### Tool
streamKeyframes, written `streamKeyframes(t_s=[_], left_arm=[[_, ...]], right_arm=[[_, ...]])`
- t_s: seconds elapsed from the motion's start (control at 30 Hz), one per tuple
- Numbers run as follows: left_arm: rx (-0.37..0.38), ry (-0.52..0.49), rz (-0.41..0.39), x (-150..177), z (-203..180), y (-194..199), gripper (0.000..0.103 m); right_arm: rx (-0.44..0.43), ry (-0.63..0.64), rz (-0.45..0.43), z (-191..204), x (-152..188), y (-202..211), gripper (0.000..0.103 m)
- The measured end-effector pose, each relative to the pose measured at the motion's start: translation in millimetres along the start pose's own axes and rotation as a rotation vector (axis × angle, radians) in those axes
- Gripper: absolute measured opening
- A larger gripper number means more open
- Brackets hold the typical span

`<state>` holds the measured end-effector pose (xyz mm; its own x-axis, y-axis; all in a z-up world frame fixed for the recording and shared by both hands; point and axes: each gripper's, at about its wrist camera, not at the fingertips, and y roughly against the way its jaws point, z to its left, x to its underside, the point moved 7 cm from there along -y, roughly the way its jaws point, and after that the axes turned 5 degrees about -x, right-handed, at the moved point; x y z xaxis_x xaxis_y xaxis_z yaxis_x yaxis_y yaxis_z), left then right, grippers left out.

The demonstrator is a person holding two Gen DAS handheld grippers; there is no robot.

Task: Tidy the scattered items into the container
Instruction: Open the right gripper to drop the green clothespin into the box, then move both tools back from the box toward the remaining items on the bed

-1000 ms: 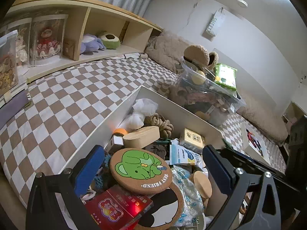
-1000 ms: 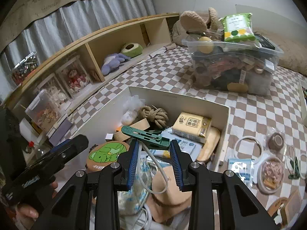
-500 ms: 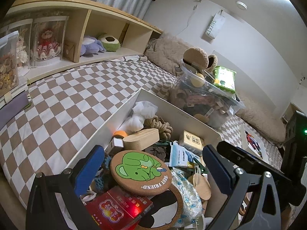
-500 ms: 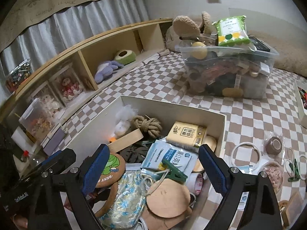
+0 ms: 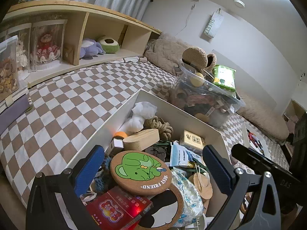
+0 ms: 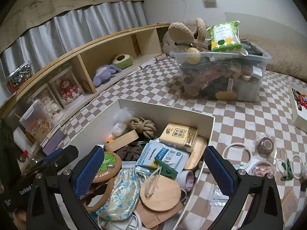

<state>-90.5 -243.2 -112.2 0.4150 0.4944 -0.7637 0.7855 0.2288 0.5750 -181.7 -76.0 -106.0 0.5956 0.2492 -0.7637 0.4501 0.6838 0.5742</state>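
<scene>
**Both grippers wide open over the box, green clip now lying inside**

Biggest thing first: the checkered bed cover (image 6: pixel 239 118) fills most of both views, with the white box (image 6: pixel 167 109) sitting on it, pretty crammed already. Behind it there's a clear plastic bin (image 6: pixel 222 76) stuffed with its own stuff, and a wooden shelf (image 5: pixel 107 19) along the far side.

Right gripper (image 6: pixel 153 170) hangs over the near end of the box. Its blue-padded fingers (image 6: pixel 89 170) have just been opening and now stand spread as wide as they go, nothing between them, touching nothing. The green clip (image 6: pixel 166 167) with its clear loop lies loose in the box, on the blue-and-white packet (image 6: pixel 163 156) and just above the round wooden disc (image 6: pixel 160 193).

Left gripper (image 5: pixel 153 170) is also over the box from the other side, fingers (image 5: pixel 89 169) spread wide and empty. The cork coaster with the green elephant (image 5: pixel 141 169) sits below the gap, but the pads aren't on it.

Other stuff in the box: yellow carton (image 6: pixel 179 134), rope knot (image 6: pixel 144 126), wooden block (image 5: pixel 142 140), red packet (image 5: pixel 115 209), floral pouch (image 6: pixel 122 189).

Still out on the cover right of the box: a white ring (image 6: pixel 238 153), a roll of brown tape (image 6: pixel 265 145) and another green clip (image 6: pixel 286 169).
</scene>
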Motion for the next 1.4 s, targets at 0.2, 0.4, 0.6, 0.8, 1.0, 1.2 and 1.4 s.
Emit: streamKeyframes(t_s=[0.2,0.4,0.6,0.8,1.0,1.2,1.4], left_arm=[[-0.015,-0.022,-0.015,-0.3,-1.9,1.5,0.103],[-0.050,-0.057,-0.025,0.8,-5.7,3.0,0.103],[-0.058,-0.086,-0.030,2.2,-11.1,3.8,0.103],[-0.059,-0.107,-0.032,4.6,-17.1,4.7,0.103],[-0.055,-0.117,-0.038,5.4,-22.5,6.7,0.103],[-0.044,-0.148,-0.045,6.8,-33.1,8.8,0.103],[-0.025,-0.178,-0.047,10.7,-47.6,11.3,0.103]], right_arm=[[0.046,0.024,-0.010,-8.2,3.3,4.7,0.103],[0.059,0.016,-0.012,-16.2,7.6,8.9,0.103],[0.069,0.018,-0.020,-20.6,9.2,15.0,0.103],[0.094,0.027,-0.025,-26.6,10.0,22.3,0.103],[0.115,0.026,-0.027,-33.1,11.6,30.4,0.103],[0.167,0.057,-0.029,-37.6,13.3,41.3,0.103],[0.212,0.073,-0.042,-47.5,16.8,56.1,0.103]])
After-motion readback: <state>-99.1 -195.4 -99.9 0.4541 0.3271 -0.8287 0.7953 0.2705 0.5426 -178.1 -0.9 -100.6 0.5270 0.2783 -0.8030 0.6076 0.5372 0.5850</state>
